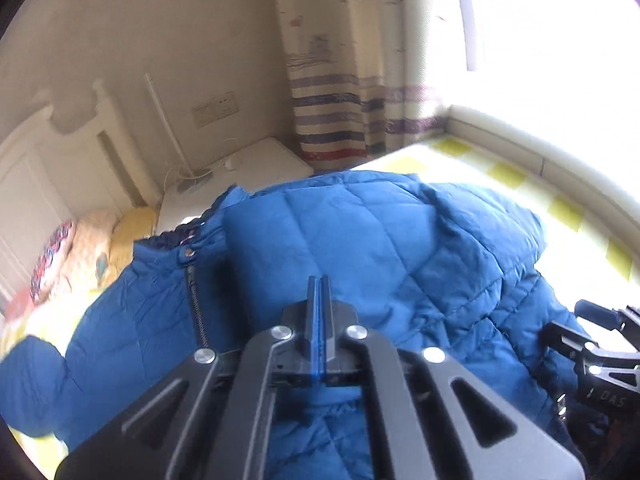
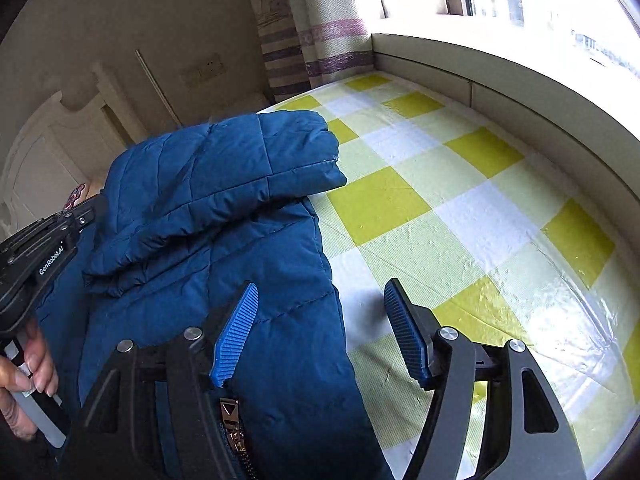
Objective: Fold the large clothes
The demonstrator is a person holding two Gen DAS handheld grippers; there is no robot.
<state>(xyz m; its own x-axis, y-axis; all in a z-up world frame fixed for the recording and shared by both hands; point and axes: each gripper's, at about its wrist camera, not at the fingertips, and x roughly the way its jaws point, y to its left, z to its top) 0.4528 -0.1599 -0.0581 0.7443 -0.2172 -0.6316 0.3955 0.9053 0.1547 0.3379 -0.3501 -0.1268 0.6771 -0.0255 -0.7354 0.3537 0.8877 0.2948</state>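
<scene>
A blue quilted jacket (image 1: 400,240) lies on a bed with a yellow-and-white checked sheet (image 2: 460,208). One sleeve (image 2: 240,168) is folded across the jacket's body. The zipper (image 1: 196,300) runs down the front. My left gripper (image 1: 319,280) hovers over the middle of the jacket, shut, with no fabric showing between its pads. In the right wrist view its body (image 2: 40,248) shows at the left edge, held by a hand (image 2: 24,384). My right gripper (image 2: 320,308) is open at the jacket's right edge, with one finger over the fabric and the other over the sheet.
A low cream ledge (image 2: 520,80) under a bright window borders the bed's far side. A striped curtain (image 1: 340,100) hangs in the corner. A white headboard (image 1: 60,152), pillows (image 1: 80,248) and a white nightstand (image 1: 248,164) lie to the left.
</scene>
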